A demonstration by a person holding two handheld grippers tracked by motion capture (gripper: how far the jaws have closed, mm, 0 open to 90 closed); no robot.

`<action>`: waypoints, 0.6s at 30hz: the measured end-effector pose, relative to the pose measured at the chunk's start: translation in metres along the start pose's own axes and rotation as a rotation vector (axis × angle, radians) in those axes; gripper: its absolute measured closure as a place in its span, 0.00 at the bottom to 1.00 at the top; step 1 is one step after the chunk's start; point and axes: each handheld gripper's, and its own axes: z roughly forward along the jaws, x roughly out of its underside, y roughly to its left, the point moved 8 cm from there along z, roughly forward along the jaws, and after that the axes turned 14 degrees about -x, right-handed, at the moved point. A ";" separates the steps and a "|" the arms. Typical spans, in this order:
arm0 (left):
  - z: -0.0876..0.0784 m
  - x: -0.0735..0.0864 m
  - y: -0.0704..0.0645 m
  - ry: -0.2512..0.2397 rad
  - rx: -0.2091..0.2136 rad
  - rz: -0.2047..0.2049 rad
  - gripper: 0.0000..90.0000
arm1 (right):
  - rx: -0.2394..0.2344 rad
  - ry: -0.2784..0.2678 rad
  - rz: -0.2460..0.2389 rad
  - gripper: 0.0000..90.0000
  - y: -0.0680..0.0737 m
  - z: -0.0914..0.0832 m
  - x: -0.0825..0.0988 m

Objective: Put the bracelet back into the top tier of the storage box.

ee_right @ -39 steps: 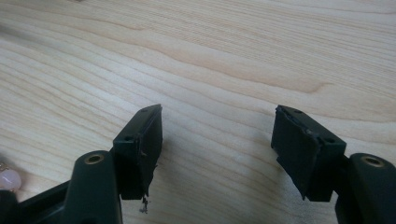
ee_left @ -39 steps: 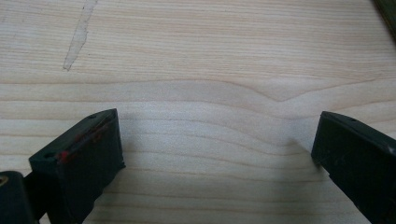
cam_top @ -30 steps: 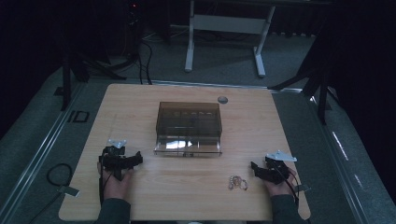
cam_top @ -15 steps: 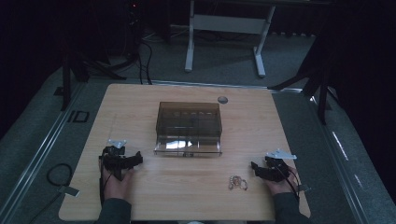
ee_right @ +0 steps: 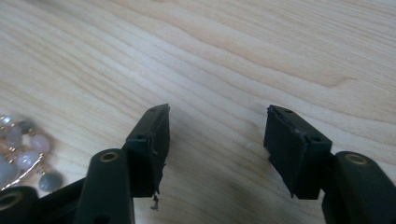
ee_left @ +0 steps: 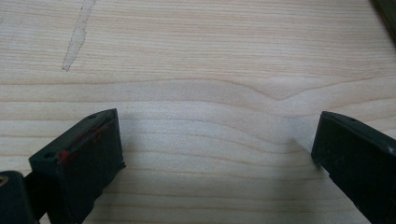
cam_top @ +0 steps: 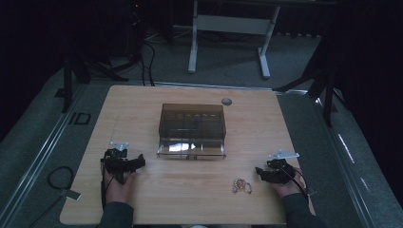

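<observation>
Pale wood-grain table (cam_top: pixel 190 199), dark room around it, metal stand legs (cam_top: pixel 228 42) on the floor beyond the far edge. Smoky brown see-through box (cam_top: pixel 192 128) sits mid-table, clear front lip toward the person, nothing touching it. Small round grey disc (cam_top: pixel 226 100) near the far edge, just behind the box's right corner. Beaded bracelet (cam_top: pixel 241 185), pale pink and grey beads on gold links, lies flat on the near right part of the table, just left of the right gripper (cam_top: pixel 262 173) and apart from it. In the right gripper view the bracelet (ee_right: pixel 21 154) sits at the lower left edge, outside the left jaw, not between the jaws. Right gripper (ee_right: pixel 215 135) jaws have just been closing in a bit, yet a clear gap remains, bare wood between them, nothing held. Its grey plate and cable show on top in the high view, hand behind it at the near edge. Left gripper (cam_top: pixel 138 160) rests near the table's near left, well apart from the box and bracelet, pointing right. Left gripper (ee_left: pixel 212 140) jaws spread wide, only bare table between, nothing gripped; a pale streak (ee_left: pixel 77 37) marks the wood ahead.
</observation>
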 end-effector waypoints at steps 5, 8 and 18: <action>0.000 0.000 0.000 0.000 0.000 0.000 0.02 | -0.027 0.060 -0.021 0.51 0.005 -0.002 0.000; 0.000 0.000 0.000 0.000 0.000 0.000 0.02 | -0.066 0.083 -0.013 0.53 0.009 -0.003 0.000; 0.000 0.000 0.000 0.000 0.000 0.000 0.02 | -0.110 0.141 -0.027 0.56 0.019 -0.008 -0.003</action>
